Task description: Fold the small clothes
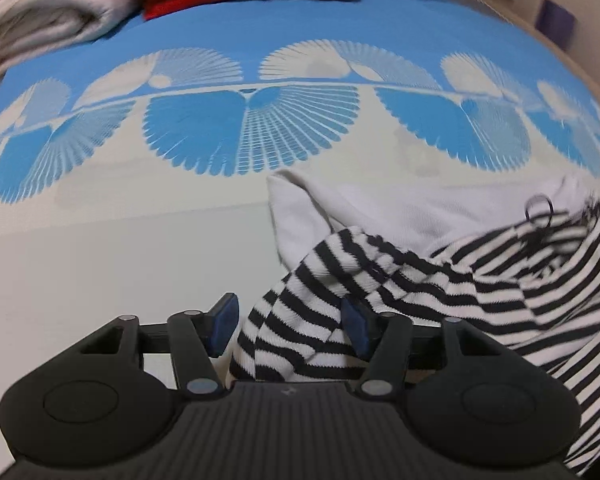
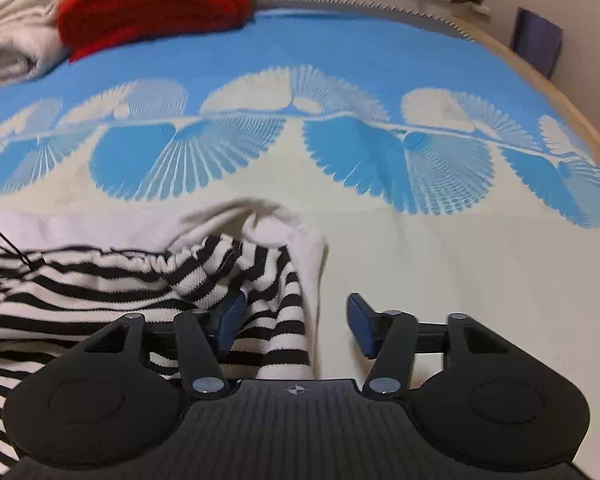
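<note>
1. Clearly, folding is barely begun: the striped garment [image 1: 480, 280] lies rumpled on the bed's blue-and-cream cover [image 1: 100, 240], a white piece [image 1: 380, 212] beneath it.
2. The left gripper [image 1: 290, 326] has jaws half open around one striped corner, not pinching.
3. The right gripper [image 2: 296, 322] likewise straddles the other corner, unclamped.
4. Folded clothes [image 2: 152, 4] sit behind.
</note>
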Motion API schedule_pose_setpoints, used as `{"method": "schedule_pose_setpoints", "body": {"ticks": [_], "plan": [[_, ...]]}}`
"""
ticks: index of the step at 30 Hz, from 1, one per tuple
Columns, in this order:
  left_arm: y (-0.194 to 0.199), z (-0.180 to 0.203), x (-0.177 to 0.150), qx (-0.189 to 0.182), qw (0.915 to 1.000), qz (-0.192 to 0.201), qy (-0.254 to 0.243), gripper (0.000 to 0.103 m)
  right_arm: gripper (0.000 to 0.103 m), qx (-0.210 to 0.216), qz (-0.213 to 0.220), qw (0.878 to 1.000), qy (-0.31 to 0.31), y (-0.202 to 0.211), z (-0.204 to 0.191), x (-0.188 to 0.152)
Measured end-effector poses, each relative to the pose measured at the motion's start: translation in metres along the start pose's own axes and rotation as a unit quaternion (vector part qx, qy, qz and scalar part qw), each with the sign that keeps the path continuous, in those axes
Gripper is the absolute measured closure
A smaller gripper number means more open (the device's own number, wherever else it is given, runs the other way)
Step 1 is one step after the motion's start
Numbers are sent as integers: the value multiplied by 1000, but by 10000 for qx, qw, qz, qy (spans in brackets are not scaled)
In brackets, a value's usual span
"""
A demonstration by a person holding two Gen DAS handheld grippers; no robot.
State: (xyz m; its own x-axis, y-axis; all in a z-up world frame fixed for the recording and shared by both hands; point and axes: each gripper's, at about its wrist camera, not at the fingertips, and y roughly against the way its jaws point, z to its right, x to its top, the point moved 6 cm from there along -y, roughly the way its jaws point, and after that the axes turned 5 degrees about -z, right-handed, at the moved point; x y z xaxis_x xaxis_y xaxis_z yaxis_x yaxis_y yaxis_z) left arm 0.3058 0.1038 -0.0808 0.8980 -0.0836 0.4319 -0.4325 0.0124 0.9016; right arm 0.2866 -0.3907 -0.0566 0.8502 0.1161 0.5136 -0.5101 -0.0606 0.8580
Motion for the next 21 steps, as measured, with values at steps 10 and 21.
{"method": "schedule_pose_setpoints", "body": {"ticks": [10,21], "plan": [[61,-45,43,278,9824,1630,873,100,101,191,2089,9758,-622,76,4,61],[-33,-50,67,361,9891,646,1276,100,100,-501,880,9938,-465,-37,-15,82]]}}
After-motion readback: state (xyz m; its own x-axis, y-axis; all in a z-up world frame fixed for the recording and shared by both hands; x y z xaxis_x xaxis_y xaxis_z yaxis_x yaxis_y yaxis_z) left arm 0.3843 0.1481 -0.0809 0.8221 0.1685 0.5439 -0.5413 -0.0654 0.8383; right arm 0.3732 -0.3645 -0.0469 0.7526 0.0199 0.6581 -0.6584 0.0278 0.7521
